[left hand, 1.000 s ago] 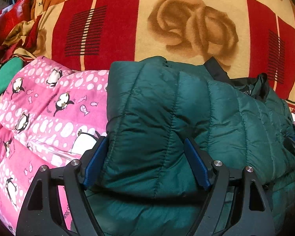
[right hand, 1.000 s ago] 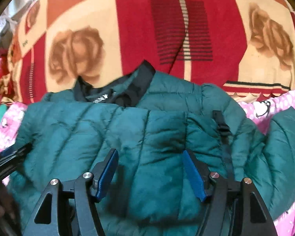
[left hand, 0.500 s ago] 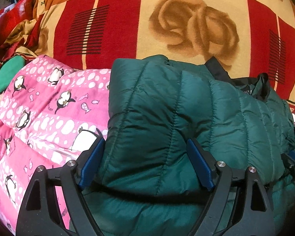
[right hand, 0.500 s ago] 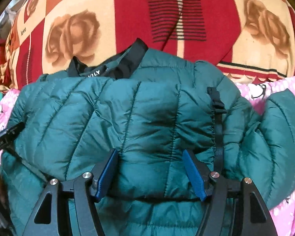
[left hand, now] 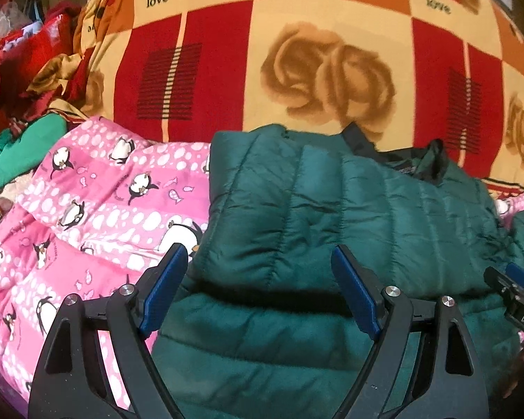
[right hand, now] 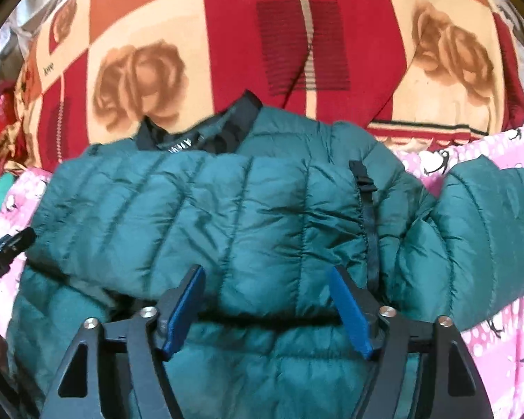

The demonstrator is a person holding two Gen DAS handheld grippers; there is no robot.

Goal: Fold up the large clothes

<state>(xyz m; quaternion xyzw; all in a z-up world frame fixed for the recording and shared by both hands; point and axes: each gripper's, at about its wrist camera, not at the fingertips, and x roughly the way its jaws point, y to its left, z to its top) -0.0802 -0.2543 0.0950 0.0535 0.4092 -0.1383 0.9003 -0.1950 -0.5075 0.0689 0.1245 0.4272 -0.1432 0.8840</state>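
One garment: green puffer jacket [left hand: 332,209], folded over on itself, upper layer lying on lower layer
Jacket location: on pink penguin quilt [left hand: 97,209], collar [right hand: 227,129] toward red-and-cream rose blanket [left hand: 297,52]
Sleeve: right sleeve [right hand: 489,227] spread out over the quilt, right side of right wrist view
Left gripper [left hand: 258,279]: released, jaws wide, pads [left hand: 164,289] clear of fabric, folded edge between them
Right gripper [right hand: 265,303]: jaws opening, folded edge between them, pads off the fabric
Surroundings: green cloth [left hand: 21,150] and red fabrics [left hand: 35,52] piled far left
Containers: none identifiable
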